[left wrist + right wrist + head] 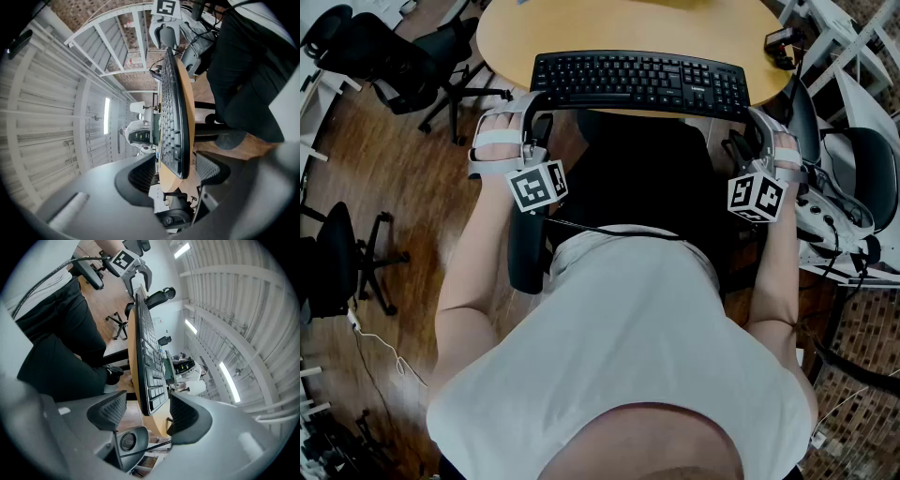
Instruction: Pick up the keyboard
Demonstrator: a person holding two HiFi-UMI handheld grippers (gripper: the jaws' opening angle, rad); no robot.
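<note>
A black keyboard (639, 82) lies along the near edge of a round wooden table (581, 28). My left gripper (534, 105) is at its left end, my right gripper (757, 120) at its right end, both about level with the tabletop. In the left gripper view the keyboard (171, 112) is seen end-on, its end and the table edge between the wide-open jaws of the left gripper (176, 173), with gaps on both sides. In the right gripper view the keyboard (149, 357) end also stands between the open jaws of the right gripper (145, 411), and the pads (108, 411) do not touch it.
Black office chairs stand on the wooden floor at left (403, 66) (337, 262), and another chair (862, 178) at right. A small black device (780, 42) sits at the table's right edge. My seat's armrest (525, 253) is under the left arm.
</note>
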